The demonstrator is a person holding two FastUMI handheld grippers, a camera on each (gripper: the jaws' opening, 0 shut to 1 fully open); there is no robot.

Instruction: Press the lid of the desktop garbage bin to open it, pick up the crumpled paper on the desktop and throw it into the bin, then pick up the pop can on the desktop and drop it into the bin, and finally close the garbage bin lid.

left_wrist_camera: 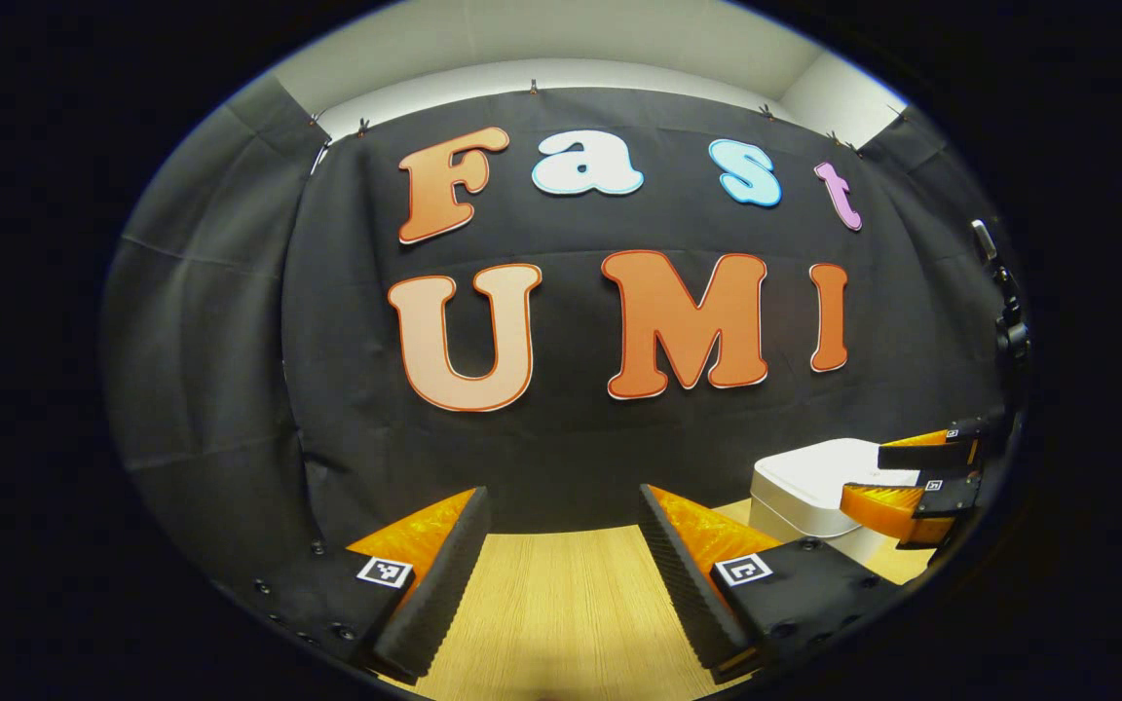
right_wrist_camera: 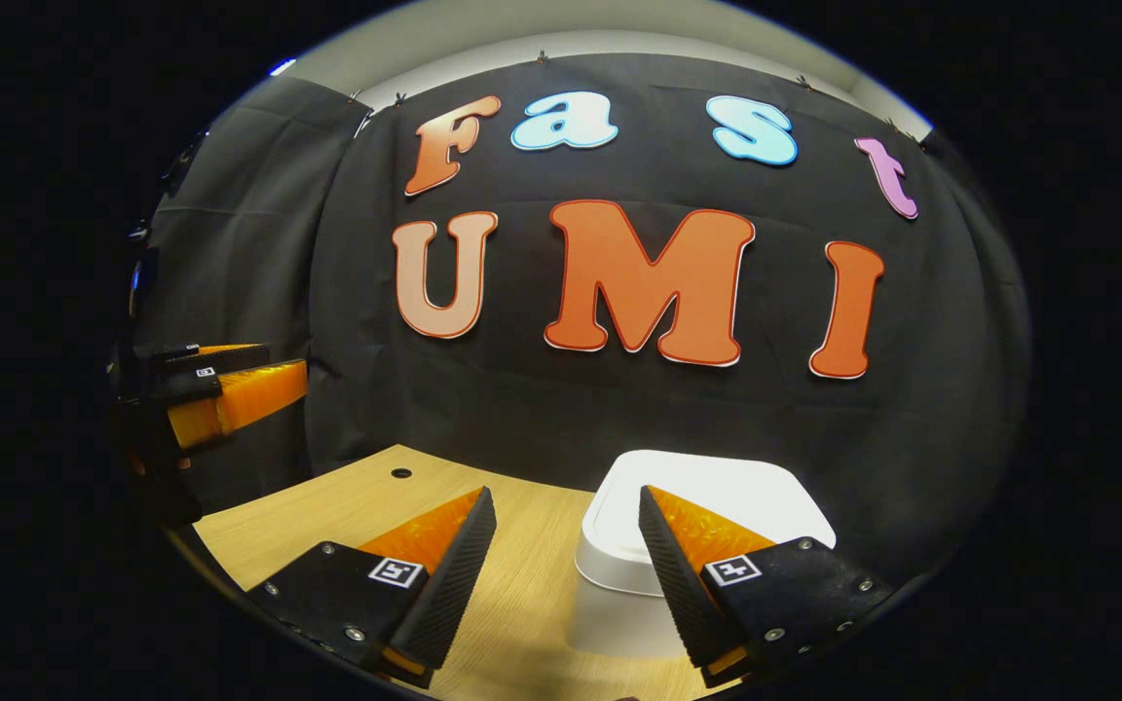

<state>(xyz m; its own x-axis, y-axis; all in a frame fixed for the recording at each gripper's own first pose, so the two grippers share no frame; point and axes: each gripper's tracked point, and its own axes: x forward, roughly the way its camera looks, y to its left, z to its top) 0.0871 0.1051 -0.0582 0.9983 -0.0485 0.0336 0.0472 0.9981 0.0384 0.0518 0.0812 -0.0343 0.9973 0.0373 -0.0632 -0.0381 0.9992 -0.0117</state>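
The white desktop bin point(right_wrist_camera: 717, 477) stands on the wooden table, lid down, right in front of my right gripper point(right_wrist_camera: 566, 545). That gripper is open and holds nothing; its right finger overlaps the lid's near edge. In the left gripper view the bin point(left_wrist_camera: 804, 482) sits low at the right, with the right gripper point(left_wrist_camera: 868, 477) hovering over its lid. My left gripper point(left_wrist_camera: 566, 545) is open and holds nothing, above bare table to the left of the bin. The right gripper view has the left gripper point(right_wrist_camera: 283, 365) raised at the far left.
The light wooden table point(left_wrist_camera: 561, 613) runs back to the black cloth wall close behind the bin. A small round hole point(right_wrist_camera: 401, 473) marks the table point(right_wrist_camera: 327, 516) near the back left. A black clamp or mount point(left_wrist_camera: 1009, 321) hangs at the right wall.
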